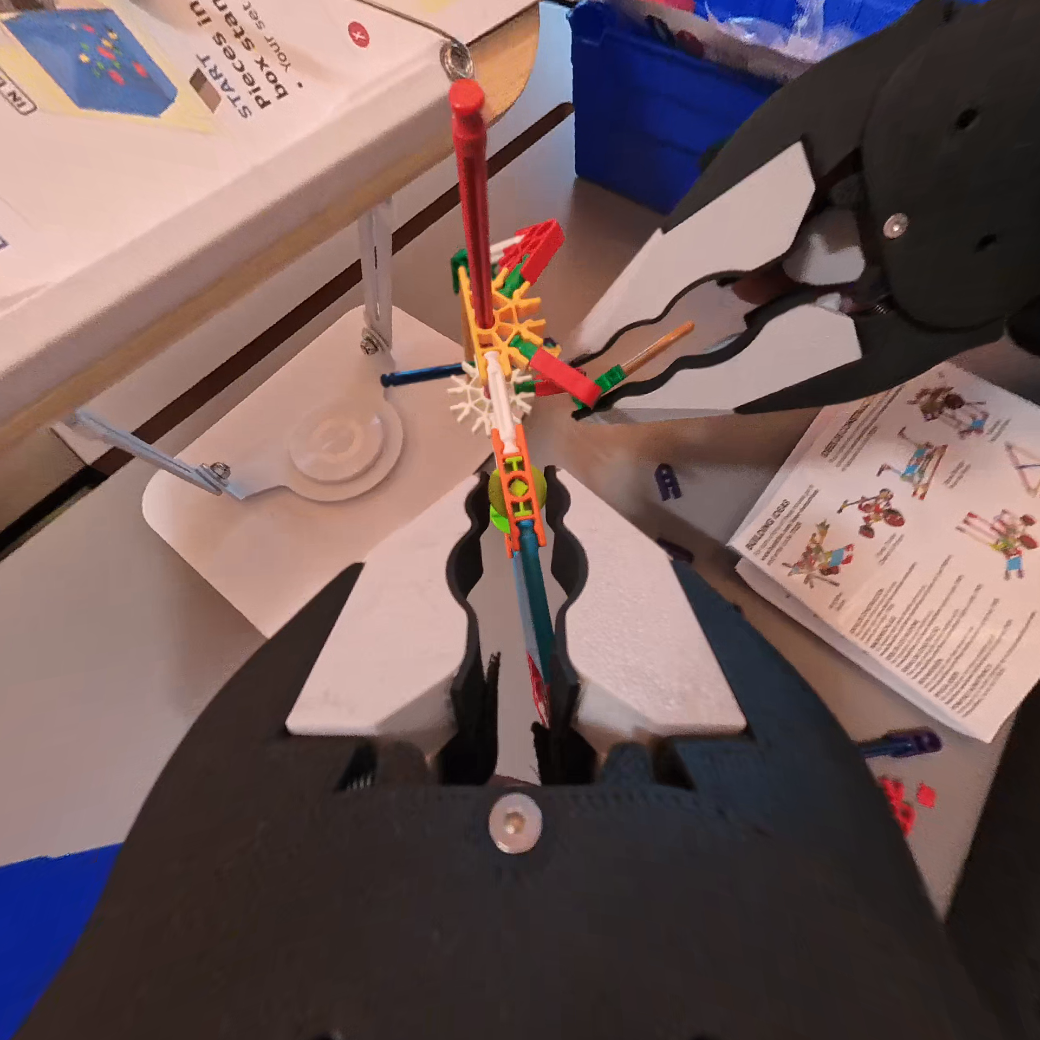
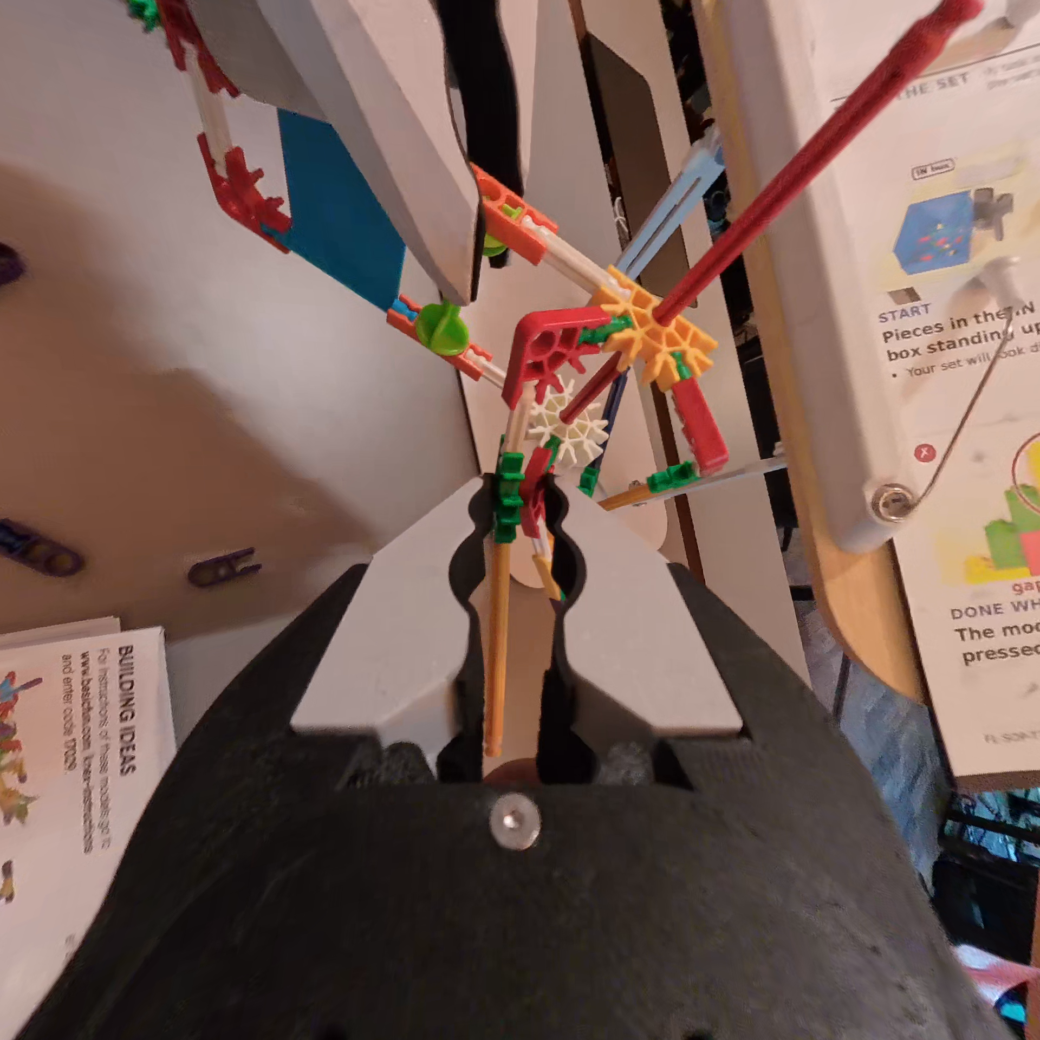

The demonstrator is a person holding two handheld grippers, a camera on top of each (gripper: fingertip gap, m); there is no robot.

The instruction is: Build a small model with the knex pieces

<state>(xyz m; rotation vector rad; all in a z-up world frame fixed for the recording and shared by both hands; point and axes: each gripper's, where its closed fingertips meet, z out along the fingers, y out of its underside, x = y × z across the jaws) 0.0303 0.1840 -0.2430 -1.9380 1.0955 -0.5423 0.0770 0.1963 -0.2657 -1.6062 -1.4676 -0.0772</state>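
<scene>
Left hand-held gripper (image 1: 516, 495): narrowed onto one end of the toy model (image 1: 501, 337); its fingertips (image 1: 568, 506) pinched an orange connector (image 1: 520, 495) with a lime-green disc behind it, and a blue rod ran back between the fingers.
Right hand-held gripper (image 2: 518, 495): narrowed onto the opposite end of the same model (image 2: 619, 360); the tips clamped a green connector (image 2: 508, 495) and a small red piece, and a tan rod (image 2: 496, 647) lay along the inside of the left-hand finger.
Model: rods and connectors clipped together, held clear of the table (image 1: 84, 675) between the two hand-held grippers.
Hub: a yellow snowflake-shaped connector (image 2: 658, 337) sat at the middle, with a white snowflake-shaped one (image 2: 568, 427) just beside it.
Long rod: a red rod (image 1: 473, 214) stood out from the yellow hub, well past the other pieces.
Blue panel: a flat blue piece (image 2: 337, 214) hung on the left gripper's side of the model, seen from the right wrist view.
Booklet: a printed booklet (image 1: 911, 540) lay flat on the table to the right.
Stand: a white stand (image 1: 270, 506) carried a tilted board with a printed sheet (image 1: 169, 140).
Bin: a blue bin (image 1: 647, 124) stood behind the model.
Loose pieces: purple connectors (image 2: 225, 565) lay on the table near the booklet.
</scene>
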